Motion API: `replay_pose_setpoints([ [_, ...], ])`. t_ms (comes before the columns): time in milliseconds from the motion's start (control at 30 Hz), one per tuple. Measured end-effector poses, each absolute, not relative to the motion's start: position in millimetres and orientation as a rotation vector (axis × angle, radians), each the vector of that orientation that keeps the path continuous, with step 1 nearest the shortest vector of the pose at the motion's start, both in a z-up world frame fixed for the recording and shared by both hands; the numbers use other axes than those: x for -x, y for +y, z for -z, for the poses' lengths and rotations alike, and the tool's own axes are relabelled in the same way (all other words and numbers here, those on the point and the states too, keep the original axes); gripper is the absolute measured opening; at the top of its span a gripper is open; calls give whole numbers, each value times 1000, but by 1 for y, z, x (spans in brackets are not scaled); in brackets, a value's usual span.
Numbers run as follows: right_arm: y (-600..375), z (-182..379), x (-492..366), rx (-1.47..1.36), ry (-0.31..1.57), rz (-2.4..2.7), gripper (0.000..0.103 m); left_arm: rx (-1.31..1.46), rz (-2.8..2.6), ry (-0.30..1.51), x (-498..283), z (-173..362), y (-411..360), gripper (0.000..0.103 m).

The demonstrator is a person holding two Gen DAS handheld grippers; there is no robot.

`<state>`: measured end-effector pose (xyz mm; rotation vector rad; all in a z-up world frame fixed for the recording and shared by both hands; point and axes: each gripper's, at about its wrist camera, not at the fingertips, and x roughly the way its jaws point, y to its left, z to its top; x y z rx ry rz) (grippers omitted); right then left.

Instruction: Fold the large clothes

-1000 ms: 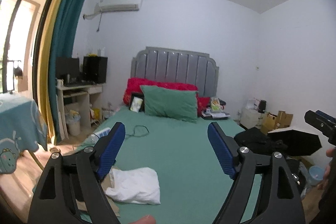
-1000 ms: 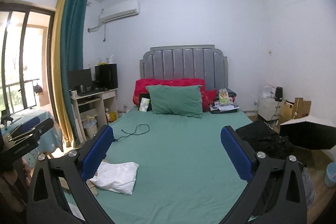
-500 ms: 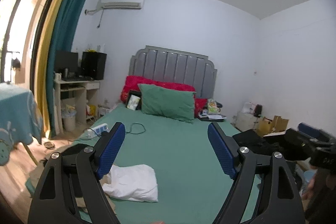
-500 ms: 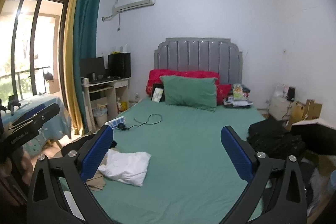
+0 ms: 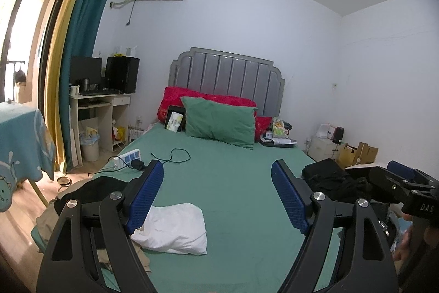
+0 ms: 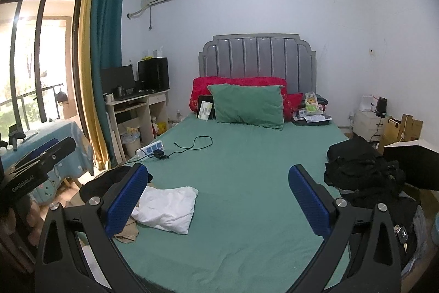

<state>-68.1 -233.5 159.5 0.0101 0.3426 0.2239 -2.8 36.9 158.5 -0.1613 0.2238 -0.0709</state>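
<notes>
Both tongs hung above the foot of the green bed [image 5: 233, 183], each spread wide and gripping nothing. The white garment [image 5: 172, 229] lay crumpled on the sheet at about seven o'clock from the left gripper [image 5: 218, 199] — partly hidden behind its left finger, not touching it. From the right gripper [image 6: 216, 199] the same cloth sat at about eight o'clock, beside a tan piece [image 6: 127, 231] — black clothes [image 6: 362, 169] heaped at three o'clock.

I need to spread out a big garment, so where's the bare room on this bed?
The free patch is the middle of the green sheet, between the white cloth and black clothes pile, below the charger cable. The headboard end is crowded.
</notes>
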Motion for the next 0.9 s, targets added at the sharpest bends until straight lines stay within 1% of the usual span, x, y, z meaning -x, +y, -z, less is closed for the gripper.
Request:
replay_pose_setpoints([
  [900,-239,-164,74,-29,337,-205,101,178,115,243,-1,-155,39,84],
])
